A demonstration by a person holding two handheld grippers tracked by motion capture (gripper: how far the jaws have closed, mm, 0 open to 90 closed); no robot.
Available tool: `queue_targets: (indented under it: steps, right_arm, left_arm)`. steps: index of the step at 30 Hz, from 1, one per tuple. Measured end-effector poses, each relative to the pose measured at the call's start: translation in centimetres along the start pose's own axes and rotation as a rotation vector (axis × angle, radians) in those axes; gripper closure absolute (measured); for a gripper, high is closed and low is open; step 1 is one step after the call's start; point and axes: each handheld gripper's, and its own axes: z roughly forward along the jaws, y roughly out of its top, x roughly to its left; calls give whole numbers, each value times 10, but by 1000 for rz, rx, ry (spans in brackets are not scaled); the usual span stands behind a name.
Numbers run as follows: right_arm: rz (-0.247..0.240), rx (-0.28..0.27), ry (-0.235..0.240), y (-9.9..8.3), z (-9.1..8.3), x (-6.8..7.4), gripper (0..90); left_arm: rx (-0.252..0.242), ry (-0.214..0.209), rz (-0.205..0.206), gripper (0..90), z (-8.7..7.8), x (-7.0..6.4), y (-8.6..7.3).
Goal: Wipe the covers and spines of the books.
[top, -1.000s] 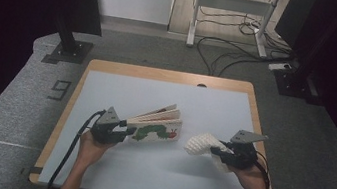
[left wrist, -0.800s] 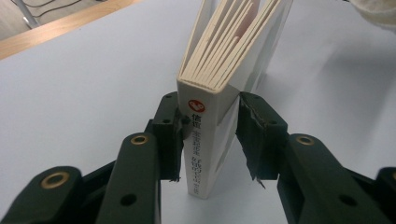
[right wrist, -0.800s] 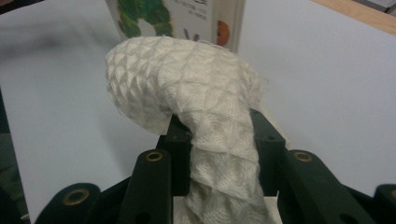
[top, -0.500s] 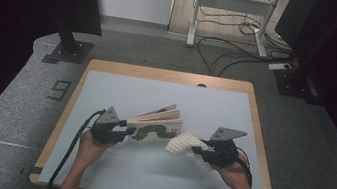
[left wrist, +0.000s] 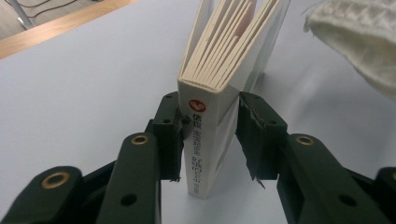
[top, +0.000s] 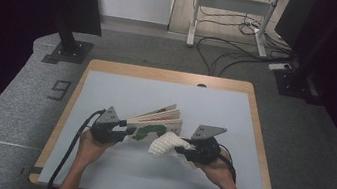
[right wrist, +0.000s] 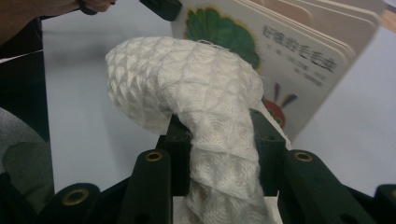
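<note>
I see my left gripper [left wrist: 208,140] squeezing the spine end of the board book [top: 154,123] near the middle of the table [top: 106,90]. The book stands on its edge, its long side running left to right, pages fanning toward my right gripper [top: 182,149]. That one pinches a white cloth [right wrist: 196,93] that touches the cover.

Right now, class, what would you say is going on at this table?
A person works at a light table with a gripper in each hand. The left gripper clamps a children's board book by its spine, holding it upright with the pages fanned. The right gripper is shut on a white textured cloth, whose bunched end is close to the book's illustrated cover. It looks like the cover may be about to be wiped, though I cannot tell if the cloth touches it.
</note>
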Motion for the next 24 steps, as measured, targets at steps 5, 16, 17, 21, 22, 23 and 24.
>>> queue_targets:
  steps: [5, 16, 17, 21, 22, 23, 24]
  right_arm:
    - [-21, 1, 25, 8, 12, 8, 656]
    - [-66, 2, 78, 24, 37, 25, 656]
    - [-69, 3, 81, 25, 39, 27, 655]
    - [-84, 5, 99, 30, 47, 32, 655]
    - [-90, 3, 103, 32, 49, 33, 656]
    - [-89, 2, 106, 33, 51, 35, 656]
    - [-96, 2, 110, 34, 52, 36, 656]
  left_arm:
    - [-1, -4, 1, 612, 0, 1, 0]
    - [-3, -9, 3, 612, 0, 1, 0]
    - [-3, -9, 3, 612, 0, 1, 0]
    - [-3, -10, 5, 612, 0, 1, 0]
    - [-3, -10, 5, 612, 0, 1, 0]
    - [-3, -10, 5, 612, 0, 1, 0]
    - [-2, -10, 6, 612, 0, 1, 0]
